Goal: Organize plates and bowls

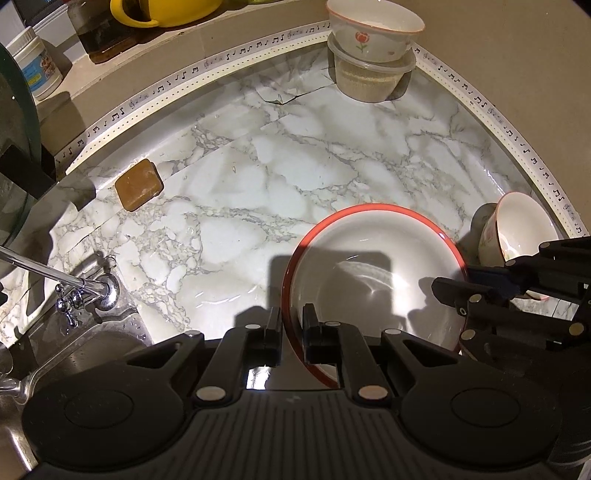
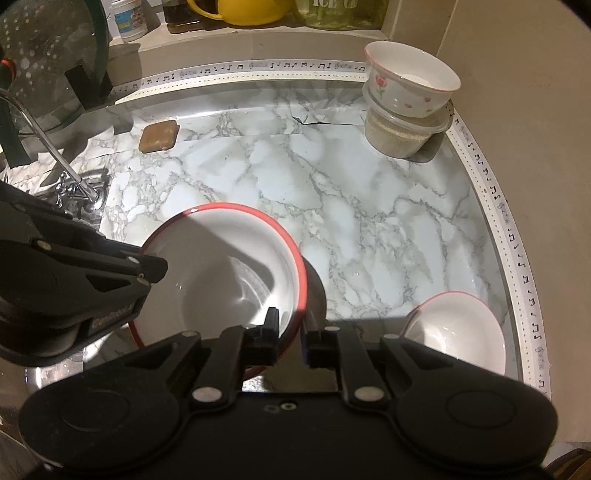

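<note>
A large white bowl with a red rim (image 1: 373,269) is held above the marble counter by both grippers. My left gripper (image 1: 291,328) is shut on its near-left rim. My right gripper (image 2: 290,332) is shut on its right rim; the bowl also shows in the right wrist view (image 2: 221,266), and the right gripper shows from the side in the left wrist view (image 1: 461,291). A small flowered bowl (image 1: 517,229) sits tilted at the counter's right edge, also in the right wrist view (image 2: 458,332). Another flowered bowl (image 2: 410,83) rests on a clear plastic container (image 2: 402,136) in the far corner.
A brown soap bar (image 2: 159,137) lies on the marble counter (image 2: 332,192) at the left. A chrome faucet (image 1: 88,288) and steel sink (image 1: 74,354) are at the left. A yellow pitcher (image 2: 243,11), jars and a glass lid (image 2: 48,66) stand at the back.
</note>
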Motion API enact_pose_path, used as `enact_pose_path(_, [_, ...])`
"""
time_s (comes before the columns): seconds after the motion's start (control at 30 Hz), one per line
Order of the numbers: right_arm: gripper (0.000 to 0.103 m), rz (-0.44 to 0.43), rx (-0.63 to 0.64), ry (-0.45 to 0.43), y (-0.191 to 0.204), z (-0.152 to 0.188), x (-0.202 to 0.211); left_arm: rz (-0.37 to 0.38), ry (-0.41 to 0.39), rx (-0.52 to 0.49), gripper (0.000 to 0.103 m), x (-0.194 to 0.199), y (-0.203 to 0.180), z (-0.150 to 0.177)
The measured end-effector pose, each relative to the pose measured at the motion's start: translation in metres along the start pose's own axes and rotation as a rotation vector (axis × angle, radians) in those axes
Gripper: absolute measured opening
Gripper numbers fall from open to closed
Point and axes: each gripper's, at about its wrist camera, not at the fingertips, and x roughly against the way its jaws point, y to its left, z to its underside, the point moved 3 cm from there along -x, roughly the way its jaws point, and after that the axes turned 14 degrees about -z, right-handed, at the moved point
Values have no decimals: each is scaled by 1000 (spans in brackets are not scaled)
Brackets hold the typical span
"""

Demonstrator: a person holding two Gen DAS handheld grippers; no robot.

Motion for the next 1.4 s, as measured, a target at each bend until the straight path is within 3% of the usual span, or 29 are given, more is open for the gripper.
enact_pose_path(0.53, [19, 14, 19, 21, 6, -1, 0, 9, 11, 10, 10, 2, 0, -1])
enact_pose_path(0.7, [21, -16, -13, 10, 1, 0, 6, 29, 11, 26, 11, 9, 5, -1])
enact_pose_path(1.27, [33, -78, -38, -95, -3, 13, 45, 100, -89, 7, 12, 44, 16, 9])
enact_pose_path(1.37, [34, -85, -44, -115, -3, 17, 54, 116, -109, 4, 23, 51, 15, 13])
enact_pose_path(1.4, [35, -88, -46, -124, -3, 18, 57, 124, -119, 1, 38, 53, 14, 15])
